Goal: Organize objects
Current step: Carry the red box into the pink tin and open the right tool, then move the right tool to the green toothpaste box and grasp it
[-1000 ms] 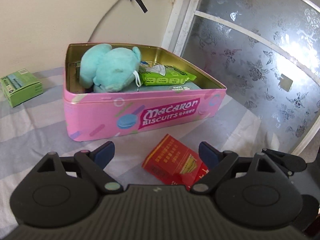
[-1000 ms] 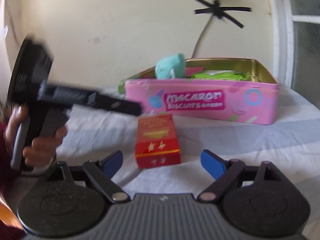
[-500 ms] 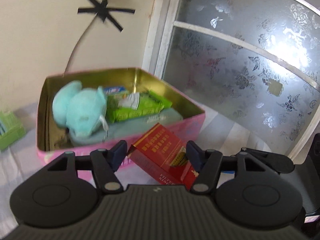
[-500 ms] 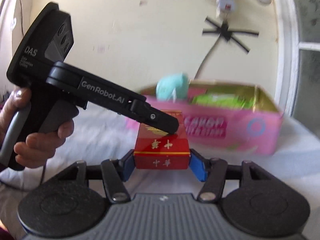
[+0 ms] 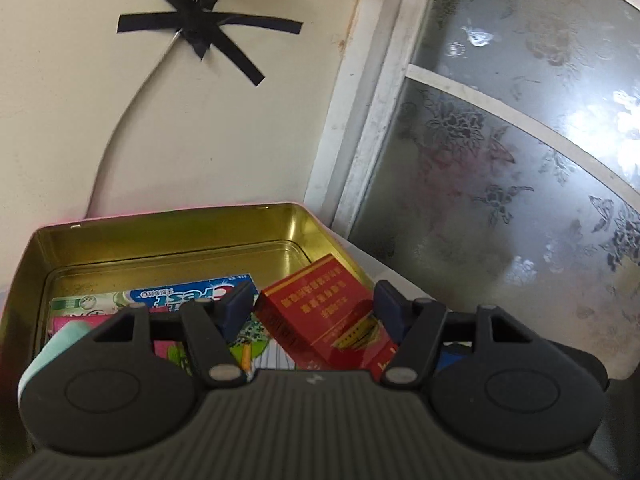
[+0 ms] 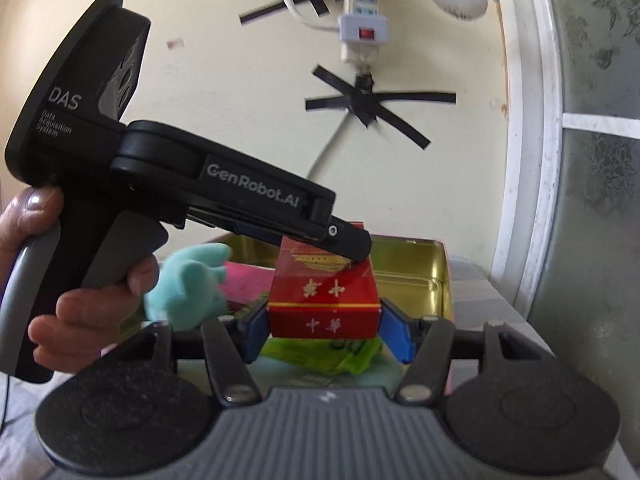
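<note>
The left tongs hide most of the plush toy.

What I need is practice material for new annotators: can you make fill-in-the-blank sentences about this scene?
1. The right gripper is shut on a ___ box.
2. The box hangs over an open tin whose inside is ___-coloured.
3. The toothpaste carton in the tin bears the brand name ___.
4. Black ___ fixes the cable to the wall.

Missing words: red; gold; Crest; tape.
</note>
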The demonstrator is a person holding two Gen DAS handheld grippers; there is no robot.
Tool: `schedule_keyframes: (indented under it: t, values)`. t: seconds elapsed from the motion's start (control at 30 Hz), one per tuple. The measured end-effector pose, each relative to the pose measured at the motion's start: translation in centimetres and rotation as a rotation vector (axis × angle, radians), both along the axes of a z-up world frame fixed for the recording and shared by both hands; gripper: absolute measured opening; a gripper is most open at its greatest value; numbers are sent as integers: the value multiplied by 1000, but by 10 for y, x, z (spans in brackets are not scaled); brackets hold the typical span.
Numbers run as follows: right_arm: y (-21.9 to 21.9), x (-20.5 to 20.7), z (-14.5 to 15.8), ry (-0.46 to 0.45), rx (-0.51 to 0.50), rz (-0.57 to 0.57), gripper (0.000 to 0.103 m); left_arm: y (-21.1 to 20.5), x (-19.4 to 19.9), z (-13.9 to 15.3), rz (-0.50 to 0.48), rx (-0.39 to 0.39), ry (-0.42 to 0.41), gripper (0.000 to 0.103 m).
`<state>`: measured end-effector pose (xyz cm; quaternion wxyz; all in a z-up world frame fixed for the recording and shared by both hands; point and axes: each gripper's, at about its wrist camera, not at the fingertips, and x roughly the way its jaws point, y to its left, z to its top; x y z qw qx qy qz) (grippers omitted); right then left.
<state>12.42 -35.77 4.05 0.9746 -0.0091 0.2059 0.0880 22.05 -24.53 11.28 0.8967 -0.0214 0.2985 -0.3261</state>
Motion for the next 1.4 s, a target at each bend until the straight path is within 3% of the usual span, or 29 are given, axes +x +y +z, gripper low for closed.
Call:
schedule_keyframes:
  t: [0.17, 0.27, 0.4, 0.63, 0.8, 0.93, 1.17, 1.3, 1.4]
  values:
    - [7, 33, -15, 23, -123, -71, 60, -5, 24, -16, 117, 56, 9, 77]
    - [2, 26, -15, -31, -67, -77, 73, 4, 22, -20, 150, 59, -6, 81]
    - [4, 11, -16, -78, -55, -97, 73, 13, 12, -6, 202, 20, -52, 81]
    - [4, -36, -6, -154, 101, -149, 73, 53, -67, 17, 208, -75, -156, 81]
    - [16, -80, -9, -223, 268, -146, 73, 113, -126, 5, 240, -55, -198, 82]
    - [47, -97, -14, -226, 289, -89, 73, 167, -146, -22, 348, 5, -149, 83]
    - [125, -105, -24, -148, 203, 84, 73, 248, -147, -69, 569, 151, -43, 82]
    - [168, -102, -26, -77, 146, 184, 72, 286, -138, -75, 670, 164, -24, 82]
    - [201, -91, -21, -41, 102, 249, 72, 320, -134, -77, 785, 112, 15, 82]
